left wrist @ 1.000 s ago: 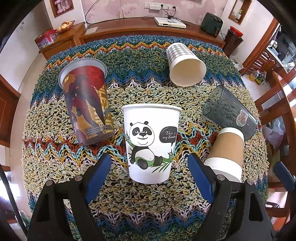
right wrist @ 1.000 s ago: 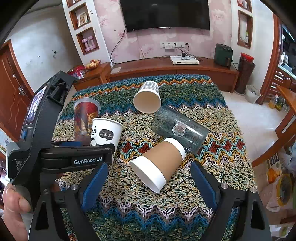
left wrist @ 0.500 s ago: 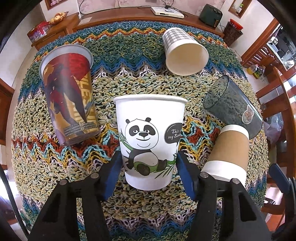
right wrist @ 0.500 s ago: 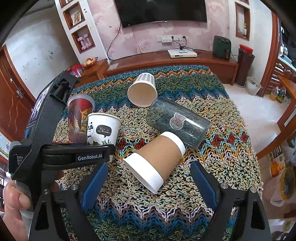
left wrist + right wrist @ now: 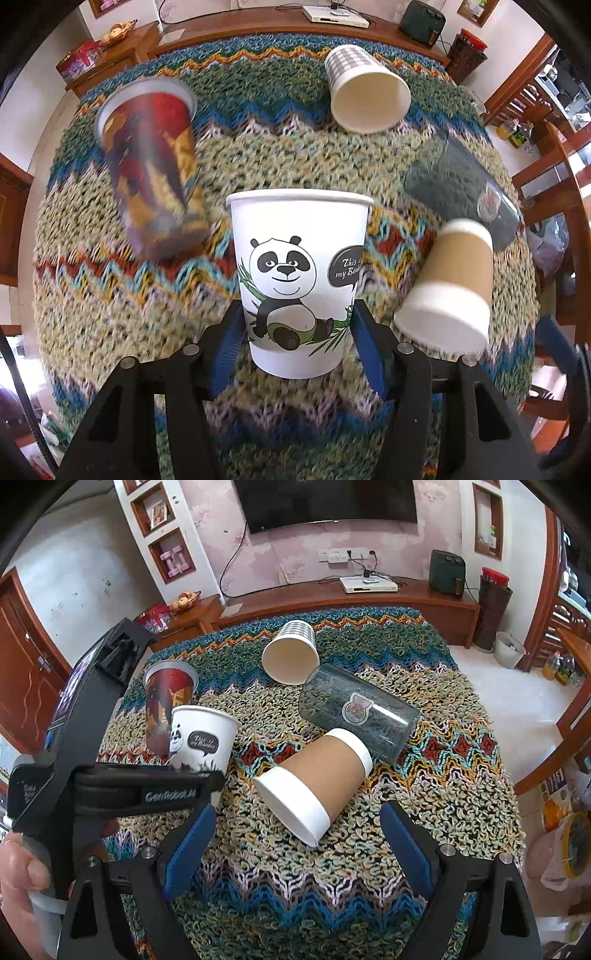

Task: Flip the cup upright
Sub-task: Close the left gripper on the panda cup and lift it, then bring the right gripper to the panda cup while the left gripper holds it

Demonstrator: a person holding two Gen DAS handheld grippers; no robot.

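My left gripper [image 5: 297, 332] is shut on a white panda paper cup [image 5: 297, 266], which is upright and held above the knitted cloth; the cup also shows in the right wrist view [image 5: 203, 738]. My right gripper [image 5: 295, 849] is open and empty, just short of a brown-sleeved white cup [image 5: 314, 771] that lies on its side. That cup also shows in the left wrist view [image 5: 450, 288].
A red printed cup [image 5: 151, 166] stands upright at the left. A checked paper cup [image 5: 365, 92] and a dark clear tumbler [image 5: 461, 192] lie on their sides. The zigzag cloth [image 5: 332, 886] covers the table. A wooden chair [image 5: 554, 184] stands at the right.
My left gripper's jaws have closed on the panda cup and lifted it off the cloth. My right gripper has drifted slightly closer to the brown cup, still open.
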